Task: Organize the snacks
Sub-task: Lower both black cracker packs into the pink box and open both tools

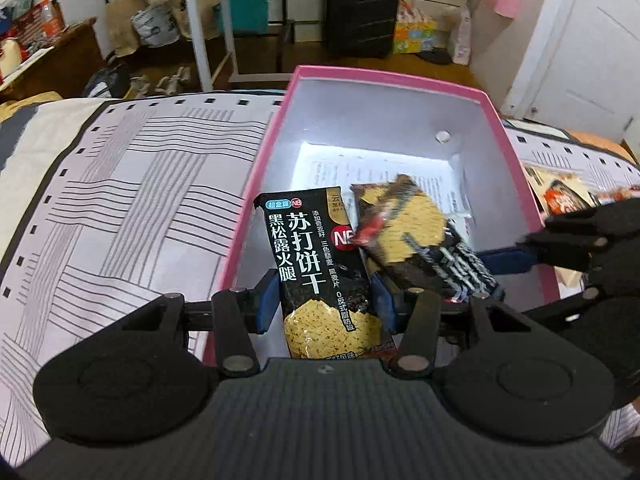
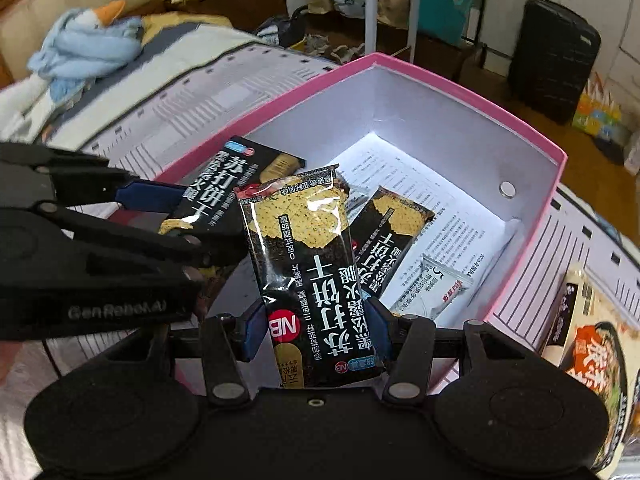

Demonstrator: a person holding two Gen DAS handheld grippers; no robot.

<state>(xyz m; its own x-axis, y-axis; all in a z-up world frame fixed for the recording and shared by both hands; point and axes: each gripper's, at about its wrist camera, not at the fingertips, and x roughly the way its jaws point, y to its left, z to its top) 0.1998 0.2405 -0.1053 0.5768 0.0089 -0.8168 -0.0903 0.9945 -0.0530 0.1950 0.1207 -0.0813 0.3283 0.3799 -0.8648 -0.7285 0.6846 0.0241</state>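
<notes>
I hold two tongs over the open pink box (image 1: 508, 128), which sits on the patterned bedspread (image 1: 120, 184). My left tongs (image 1: 326, 300) clamp a black cracker packet (image 1: 320, 264) above the box's near edge. My right tongs (image 2: 316, 328) hold a matching cracker pack (image 2: 308, 264) between their blue pads (image 2: 380, 332), but I cannot tell how firmly. Inside the box lie another black packet (image 2: 384, 236) and a small white sachet (image 2: 436, 288) on printed paper (image 2: 440, 216).

Left wrist view from behind its jaws, angled steeply down, close over the near-left rim of the pink box (image 1: 496, 120) on the bed (image 1: 120, 184); right wrist view likewise, close over the near rim; both share box interior, black suitcase (image 2: 554, 60) beyond
</notes>
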